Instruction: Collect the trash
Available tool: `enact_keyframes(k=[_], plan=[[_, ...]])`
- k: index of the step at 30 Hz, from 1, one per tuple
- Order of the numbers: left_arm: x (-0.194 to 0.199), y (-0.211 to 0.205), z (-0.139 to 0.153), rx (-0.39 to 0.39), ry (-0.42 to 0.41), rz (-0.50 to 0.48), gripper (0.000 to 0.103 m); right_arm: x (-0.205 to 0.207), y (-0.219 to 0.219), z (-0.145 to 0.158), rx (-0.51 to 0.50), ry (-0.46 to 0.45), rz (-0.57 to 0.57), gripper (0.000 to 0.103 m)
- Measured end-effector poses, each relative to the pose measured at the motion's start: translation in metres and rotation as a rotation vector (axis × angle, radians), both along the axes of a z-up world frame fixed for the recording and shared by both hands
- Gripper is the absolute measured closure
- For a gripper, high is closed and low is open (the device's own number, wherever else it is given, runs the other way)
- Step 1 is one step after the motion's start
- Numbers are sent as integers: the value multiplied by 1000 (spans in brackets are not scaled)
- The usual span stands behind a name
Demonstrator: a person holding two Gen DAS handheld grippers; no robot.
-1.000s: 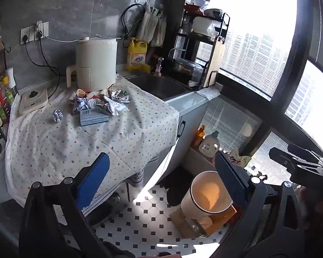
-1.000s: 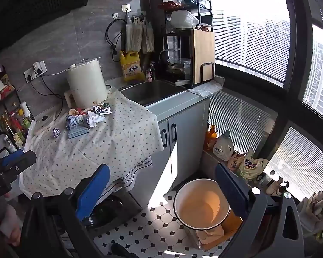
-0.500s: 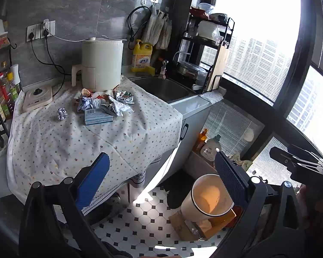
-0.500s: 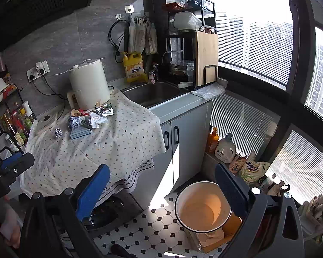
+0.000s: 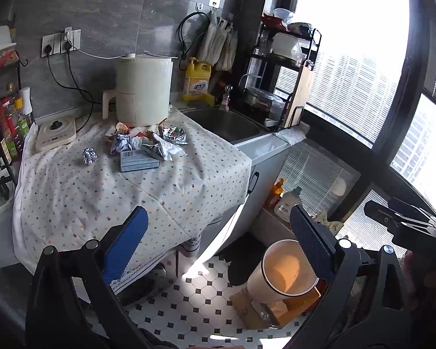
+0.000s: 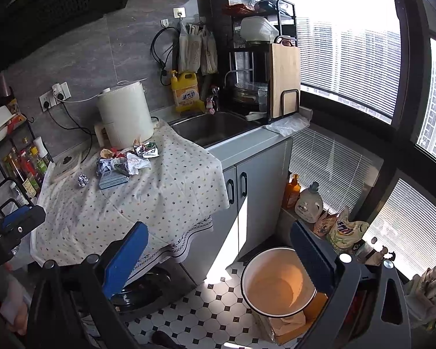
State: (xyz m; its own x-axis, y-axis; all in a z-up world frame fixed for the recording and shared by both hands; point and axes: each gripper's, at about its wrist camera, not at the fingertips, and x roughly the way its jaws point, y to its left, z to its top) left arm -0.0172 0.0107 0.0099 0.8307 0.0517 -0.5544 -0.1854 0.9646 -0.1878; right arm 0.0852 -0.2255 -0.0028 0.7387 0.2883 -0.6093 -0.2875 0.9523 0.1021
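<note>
**Q:** Compared with the earlier frames, what has changed?

**A:** Both cameras have drawn nearer the counter and tilted up slightly; the trash has not shifted.

**Q:** Left to right, what appears in the left wrist view?

**A:** At 9 o'clock, the dotted tablecloth (image 5: 81, 192). On it, a foil ball (image 5: 89, 156) lies apart from the heap of crumpled wrappers (image 5: 148, 142), which touches a blue-grey box (image 5: 138, 160) in front of the white appliance (image 5: 142, 90). At 12 o'clock, the sink (image 5: 226, 123). At 5 o'clock, on the floor, an open bin (image 5: 284, 273).

**Q:** State of the tongs?

**A:** The left gripper (image 5: 218, 242) is spread wide, holding nothing. The right gripper (image 6: 218, 250) is likewise wide apart and empty, well short of the wrappers (image 6: 128, 160), with the bin (image 6: 279, 282) at 5 o'clock.
</note>
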Motion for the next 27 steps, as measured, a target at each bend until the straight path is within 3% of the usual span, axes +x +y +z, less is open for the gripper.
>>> enact_keyframes(k=[27], plan=[[-1, -19, -9, -8, 25, -4, 6, -15, -28, -9, 8, 11, -7, 8]])
